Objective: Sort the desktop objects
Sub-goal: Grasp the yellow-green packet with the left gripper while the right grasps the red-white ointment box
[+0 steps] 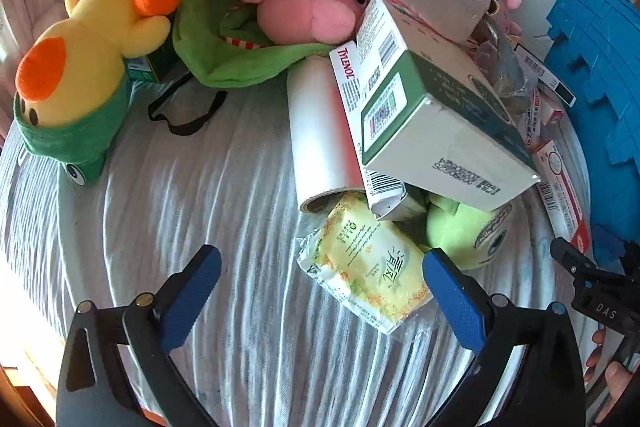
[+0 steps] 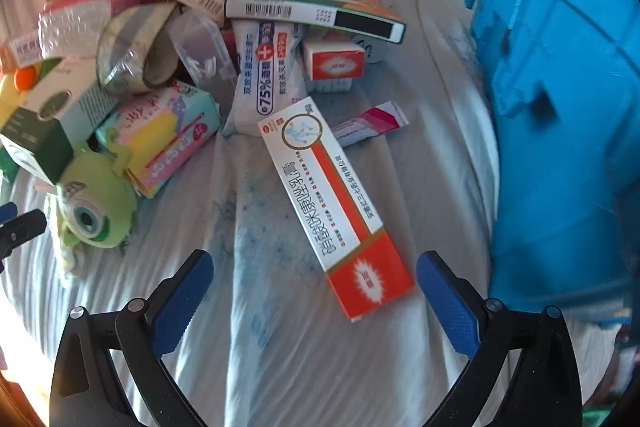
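Left gripper (image 1: 322,291): fingers spread, empty; yellow tissue pack (image 1: 366,267) low centre-right, just inside right finger (image 1: 452,299). Right gripper (image 2: 314,301): fingers spread, empty; red-and-white ointment box (image 2: 336,205) centre frame on the cloth-covered bench (image 2: 260,347), long axis upper left to lower right, red end nearest right finger. Right gripper judged better placed. Blue crate (image 2: 560,107) at right edge.
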The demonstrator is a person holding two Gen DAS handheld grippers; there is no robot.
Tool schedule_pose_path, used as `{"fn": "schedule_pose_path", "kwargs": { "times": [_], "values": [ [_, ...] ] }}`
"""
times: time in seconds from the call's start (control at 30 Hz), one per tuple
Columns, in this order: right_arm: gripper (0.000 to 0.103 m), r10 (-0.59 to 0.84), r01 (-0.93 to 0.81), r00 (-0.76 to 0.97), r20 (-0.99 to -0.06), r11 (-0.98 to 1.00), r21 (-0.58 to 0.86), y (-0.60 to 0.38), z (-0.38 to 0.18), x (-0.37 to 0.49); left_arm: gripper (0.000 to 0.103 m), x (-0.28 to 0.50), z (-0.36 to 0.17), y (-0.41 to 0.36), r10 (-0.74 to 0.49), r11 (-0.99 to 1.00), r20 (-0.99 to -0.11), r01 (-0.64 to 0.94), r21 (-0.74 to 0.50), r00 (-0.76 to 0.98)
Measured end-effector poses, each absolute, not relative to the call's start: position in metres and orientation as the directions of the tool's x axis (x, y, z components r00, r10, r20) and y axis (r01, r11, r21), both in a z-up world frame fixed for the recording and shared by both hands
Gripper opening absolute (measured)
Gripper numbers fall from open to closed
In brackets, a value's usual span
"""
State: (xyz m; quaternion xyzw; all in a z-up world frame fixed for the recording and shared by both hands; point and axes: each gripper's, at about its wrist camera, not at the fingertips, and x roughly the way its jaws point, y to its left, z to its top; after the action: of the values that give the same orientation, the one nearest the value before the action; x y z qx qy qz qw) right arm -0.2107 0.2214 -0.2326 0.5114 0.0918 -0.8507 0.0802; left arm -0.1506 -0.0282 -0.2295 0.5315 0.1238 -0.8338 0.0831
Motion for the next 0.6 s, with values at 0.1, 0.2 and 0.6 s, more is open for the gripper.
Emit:
{"fn": "schedule_pose_path", "kwargs": {
  "times": [0.1,0.2,0.6],
  "values": [
    [0.103,-0.023,0.253,-0.462,-0.887,-0.962,-0.107,0.221,-0.246,-0.218,0.101,-0.159,-0.247,-0.021,-0.002,-0.95,-0.924,0.29,-0.118,-0.383],
    [0.103,-0.029,0.262,-0.442,-0.897,-0.96,-0.098,0.225,-0.257,-0.225,0.103,-0.16,-0.256,-0.011,-0.073,-0.955,-0.916,0.292,-0.05,-0.395],
    [0.103,-0.096,0.262,-0.417,-0.904,-0.965,-0.018,0.237,-0.264,-0.23,0.091,-0.136,-0.253,0.001,-0.117,-0.956,-0.892,0.294,-0.018,-0.437]
  ]
}}
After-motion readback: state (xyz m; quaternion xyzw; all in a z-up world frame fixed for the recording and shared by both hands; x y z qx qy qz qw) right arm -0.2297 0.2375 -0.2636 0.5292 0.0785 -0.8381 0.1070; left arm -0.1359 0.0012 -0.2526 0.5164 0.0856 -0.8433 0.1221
